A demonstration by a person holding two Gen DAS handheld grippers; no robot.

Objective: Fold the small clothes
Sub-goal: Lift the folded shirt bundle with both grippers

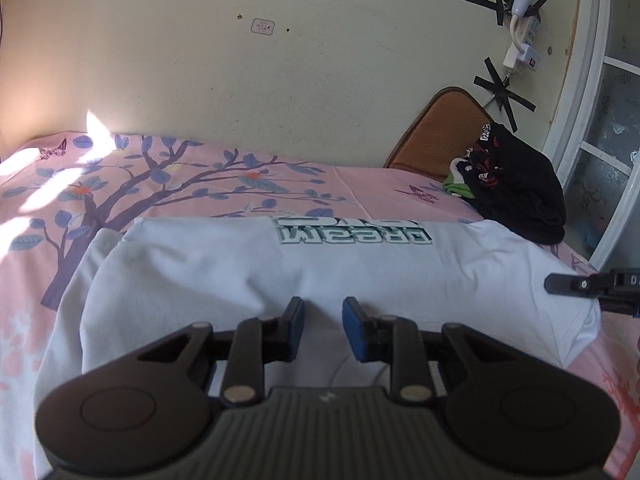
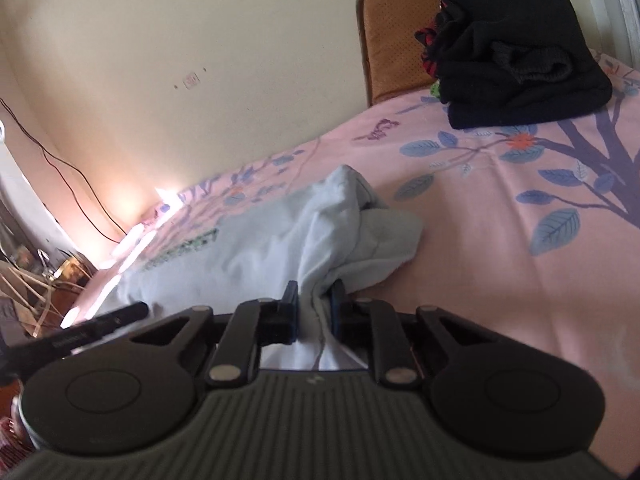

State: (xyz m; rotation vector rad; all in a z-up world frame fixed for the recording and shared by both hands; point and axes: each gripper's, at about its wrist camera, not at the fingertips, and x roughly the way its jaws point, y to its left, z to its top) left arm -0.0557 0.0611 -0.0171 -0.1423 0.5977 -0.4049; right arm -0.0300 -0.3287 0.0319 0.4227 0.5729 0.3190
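Pink bedsheet point(image 1: 360, 188), white shirt point(image 1: 240, 272), left hand-held gripper point(image 1: 323, 322) pinching it, right hand-held gripper point(image 2: 314, 304) clamping its bunched corner.

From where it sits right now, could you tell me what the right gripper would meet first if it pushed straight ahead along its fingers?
The right gripper is already shut on the white T-shirt, so its bunched-up fold comes first. Beyond that lies the pink bedsheet, though depth is hard to judge.

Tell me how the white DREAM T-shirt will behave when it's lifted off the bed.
Probably floppy: the white T-shirt already bunches and sags where the right gripper pinches it. Likely light, since thin cloth wrinkles around the left gripper. It may drag rather than slide on the bedsheet.
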